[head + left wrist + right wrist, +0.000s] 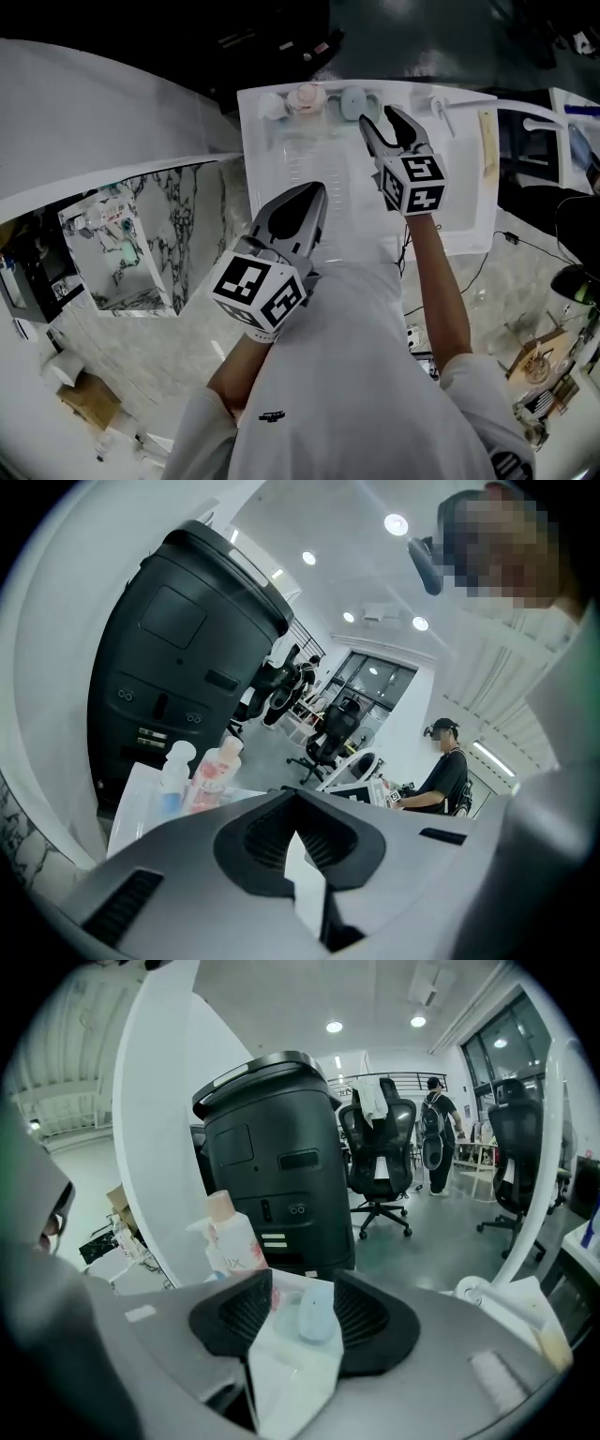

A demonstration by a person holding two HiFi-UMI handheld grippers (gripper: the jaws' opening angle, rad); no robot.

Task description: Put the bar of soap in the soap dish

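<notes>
A pale blue oval piece (352,99), which looks like the soap bar, lies at the far end of the white tray-like top (281,159). I cannot make out a separate soap dish. My right gripper (377,116) hovers just right of it and is open, with nothing held. In the right gripper view the blue piece (317,1310) shows through the gap of that gripper (300,1314). My left gripper (314,192) hangs lower over the near half of the top, its jaws together and empty. In the left gripper view that gripper (298,841) shows only a thin slit.
A white bottle (274,105) and a pink bottle (307,97) stand left of the blue piece. A white tap (441,112) and a wooden strip (487,141) sit at the far right. A black machine (281,1157) stands behind; office chairs and people are further back.
</notes>
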